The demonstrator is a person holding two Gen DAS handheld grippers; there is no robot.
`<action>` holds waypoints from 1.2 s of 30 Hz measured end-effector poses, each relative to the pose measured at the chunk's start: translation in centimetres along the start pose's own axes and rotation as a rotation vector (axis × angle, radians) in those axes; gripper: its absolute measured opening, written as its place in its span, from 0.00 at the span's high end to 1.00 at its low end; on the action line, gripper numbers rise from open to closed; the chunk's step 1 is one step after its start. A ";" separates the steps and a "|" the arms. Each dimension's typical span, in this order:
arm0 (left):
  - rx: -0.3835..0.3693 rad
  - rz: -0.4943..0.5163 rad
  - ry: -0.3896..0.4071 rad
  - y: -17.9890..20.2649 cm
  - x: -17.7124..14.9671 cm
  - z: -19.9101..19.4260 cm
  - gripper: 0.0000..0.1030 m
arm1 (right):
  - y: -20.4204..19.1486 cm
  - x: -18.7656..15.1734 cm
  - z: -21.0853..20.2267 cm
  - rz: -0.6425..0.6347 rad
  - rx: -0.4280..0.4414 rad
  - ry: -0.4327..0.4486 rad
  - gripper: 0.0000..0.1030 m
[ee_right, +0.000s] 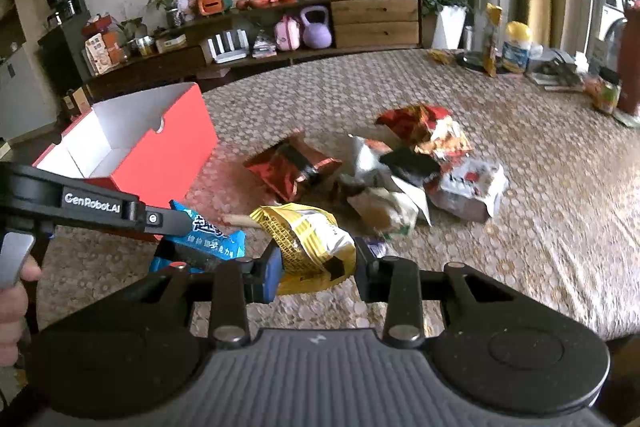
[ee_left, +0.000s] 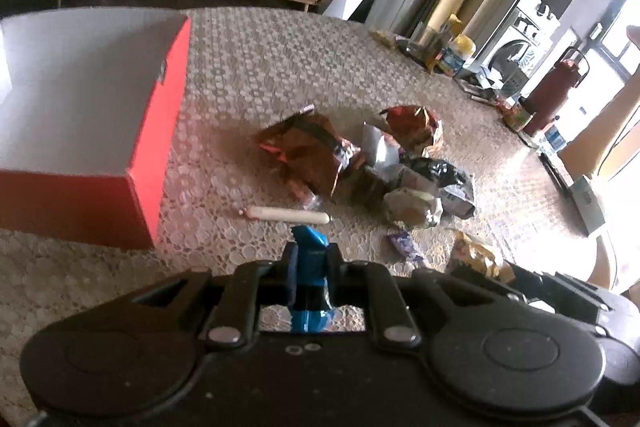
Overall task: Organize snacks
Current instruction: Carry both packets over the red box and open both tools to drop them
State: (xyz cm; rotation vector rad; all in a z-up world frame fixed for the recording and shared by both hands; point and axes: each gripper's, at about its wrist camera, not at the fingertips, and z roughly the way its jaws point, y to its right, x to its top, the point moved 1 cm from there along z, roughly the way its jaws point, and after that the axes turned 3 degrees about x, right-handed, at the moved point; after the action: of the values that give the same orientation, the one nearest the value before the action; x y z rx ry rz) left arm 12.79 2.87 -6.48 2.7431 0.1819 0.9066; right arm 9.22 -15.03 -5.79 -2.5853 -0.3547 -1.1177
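My left tool (ee_left: 311,269) is pinched tight on one blue snack packet (ee_left: 309,251); the packet stands up between the pads, its crimped top poking above them. In the right wrist view that same left tool (ee_right: 192,247) comes in from the left w/ the blue packet (ee_right: 212,231) in its tips, lifted off the worktop.

My right tool (ee_right: 316,267) is clamped on one yellow snack bag (ee_right: 308,235), the bag bulging between the two pads and lifted clear of the cloth. From the left wrist cam I only see the yellow bag (ee_left: 478,255) at the lower right, partly hidden.

Just past the left tool: one pale sausage stick (ee_left: 288,215) lying flat on the patterned worktop (ee_left: 280,67). Beyond it, the snack pile (ee_left: 376,163), approx. 6–7 packs, overlapping so I can't count exactly: two red/brown bags, one silver, one black, a couple of white ones. One small purple packet (ee_left: 404,247) lies apart, nearer me.

To the left, one open red box (ee_left: 152,115), white inside; what I see of the inside is bare. It is near the pile, not touching.

Far side of the worktop: one dark red flask (ee_left: 550,95), plus jars and bottles too blurred to count. Behind, one low cabinet (ee_right: 374,21) w/ one purple kettlebell (ee_right: 316,27).
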 end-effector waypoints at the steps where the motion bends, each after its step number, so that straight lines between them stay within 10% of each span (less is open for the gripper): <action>1: 0.001 0.007 0.007 -0.1 0.2 -0.5 0.90 | -0.3 0.4 0.0 -0.008 0.006 0.001 0.66; 19: 0.131 0.046 0.196 -5.6 6.5 -9.2 0.90 | -10.5 8.2 3.2 -0.156 0.158 0.042 0.66; 36: 0.299 -0.010 0.175 -14.9 9.7 -5.7 0.90 | -18.3 10.2 12.8 -0.235 0.216 -0.059 0.66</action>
State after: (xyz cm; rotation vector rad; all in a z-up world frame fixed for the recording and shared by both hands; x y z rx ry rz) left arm 16.54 20.24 -0.56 2.9240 0.3919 1.2047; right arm 18.29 7.65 -3.35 -2.4342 -0.7666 -1.0138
